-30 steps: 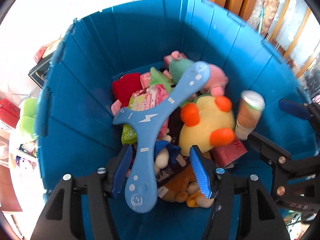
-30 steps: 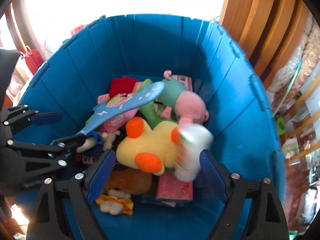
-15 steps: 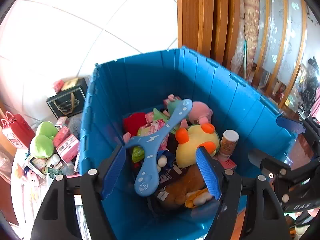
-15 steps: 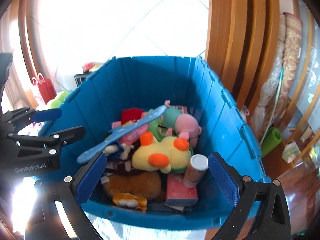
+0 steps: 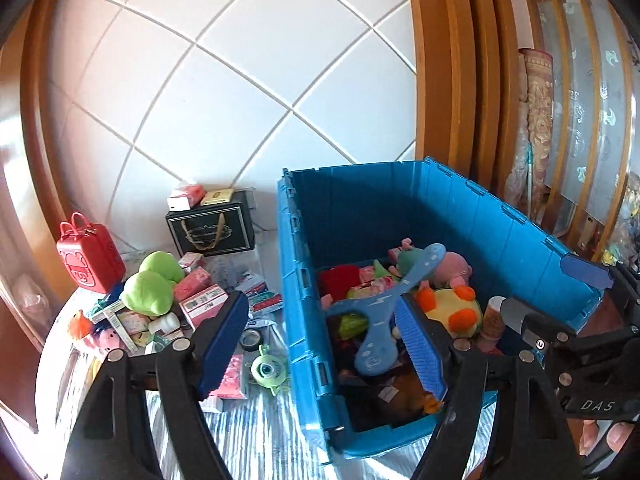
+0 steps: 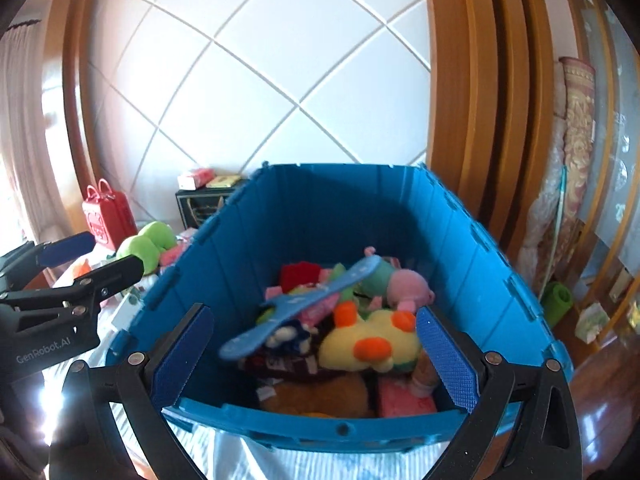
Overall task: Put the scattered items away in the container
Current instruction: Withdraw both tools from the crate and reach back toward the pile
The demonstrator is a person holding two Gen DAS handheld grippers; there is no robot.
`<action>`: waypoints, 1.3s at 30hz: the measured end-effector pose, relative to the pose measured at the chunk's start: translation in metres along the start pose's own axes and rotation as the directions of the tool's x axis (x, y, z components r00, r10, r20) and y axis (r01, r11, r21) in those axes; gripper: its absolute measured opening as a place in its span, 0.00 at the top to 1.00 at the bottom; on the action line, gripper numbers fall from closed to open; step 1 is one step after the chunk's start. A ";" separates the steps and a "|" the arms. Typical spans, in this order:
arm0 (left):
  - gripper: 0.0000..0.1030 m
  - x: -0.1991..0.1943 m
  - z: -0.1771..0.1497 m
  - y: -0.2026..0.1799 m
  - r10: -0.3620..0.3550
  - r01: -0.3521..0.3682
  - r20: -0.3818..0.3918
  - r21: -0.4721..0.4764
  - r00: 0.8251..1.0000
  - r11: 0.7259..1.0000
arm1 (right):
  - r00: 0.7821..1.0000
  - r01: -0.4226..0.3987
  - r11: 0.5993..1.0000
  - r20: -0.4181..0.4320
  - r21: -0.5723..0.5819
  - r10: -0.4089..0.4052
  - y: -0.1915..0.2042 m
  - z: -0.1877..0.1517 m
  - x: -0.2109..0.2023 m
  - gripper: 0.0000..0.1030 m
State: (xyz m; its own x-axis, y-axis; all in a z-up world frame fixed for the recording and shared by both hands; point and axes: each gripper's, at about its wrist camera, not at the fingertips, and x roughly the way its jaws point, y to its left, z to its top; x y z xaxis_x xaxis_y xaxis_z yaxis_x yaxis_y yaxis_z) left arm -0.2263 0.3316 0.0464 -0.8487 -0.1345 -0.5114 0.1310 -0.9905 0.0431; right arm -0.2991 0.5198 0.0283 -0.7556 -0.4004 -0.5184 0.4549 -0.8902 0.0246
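The blue plastic bin [image 5: 360,208] [image 6: 320,208] holds several toys. A blue boomerang [image 5: 380,308] [image 6: 304,304] lies on top, beside a yellow plush [image 5: 448,308] [image 6: 372,332] and a paper cup [image 5: 494,316]. My left gripper [image 5: 320,304] hovers over the bin's near left corner, its jaws opening with nothing between them. My right gripper [image 6: 314,312] stands wide open above the bin's near rim, also empty. Each gripper shows in the other's view: the right gripper [image 5: 552,296] and the left gripper [image 6: 96,258].
Scattered items lie on the striped cloth left of the bin: a green plush [image 5: 150,284], pink boxes [image 5: 196,284], a green one-eyed toy [image 5: 266,368] and a tape roll [image 5: 250,338]. A red mini suitcase [image 5: 88,256] and a black gift box [image 5: 210,228] stand behind them. Wooden framing rises on the right.
Both grippers have pulled up and back out of the bin with wider jaws. The boomerang and the cup now rest inside it. The left view has swung left onto the pile.
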 end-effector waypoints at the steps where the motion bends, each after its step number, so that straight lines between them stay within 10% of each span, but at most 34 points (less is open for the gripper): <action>1: 0.27 -0.003 -0.001 0.009 0.009 -0.009 0.007 -0.011 1.000 1.000 | 1.000 -0.010 1.000 0.008 -0.006 0.010 0.008 0.001 0.000 0.00; 16: 0.27 -0.042 -0.047 0.205 0.090 -0.080 0.070 -0.129 0.993 0.988 | 0.996 -0.057 0.992 0.066 -0.112 0.064 0.190 0.016 0.008 0.00; 25: 0.27 -0.011 -0.088 0.327 0.147 -0.153 -0.046 -0.175 0.988 0.973 | 0.990 -0.139 0.988 0.018 -0.069 0.140 0.293 -0.004 0.050 0.00; 39: 0.27 0.123 -0.172 0.347 0.089 -0.157 -0.325 -0.191 0.942 0.969 | 0.955 -0.144 0.988 -0.270 -0.060 0.122 0.324 -0.082 0.187 0.00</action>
State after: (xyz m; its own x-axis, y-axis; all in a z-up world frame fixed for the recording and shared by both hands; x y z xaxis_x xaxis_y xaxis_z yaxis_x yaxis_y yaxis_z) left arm -0.1969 -0.0230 -0.1495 -0.6214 -0.2047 -0.7563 0.3578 -0.9329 -0.0415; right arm -0.2541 0.1749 -0.1310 -0.5384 -0.4325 -0.7232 0.5860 -0.8089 0.0475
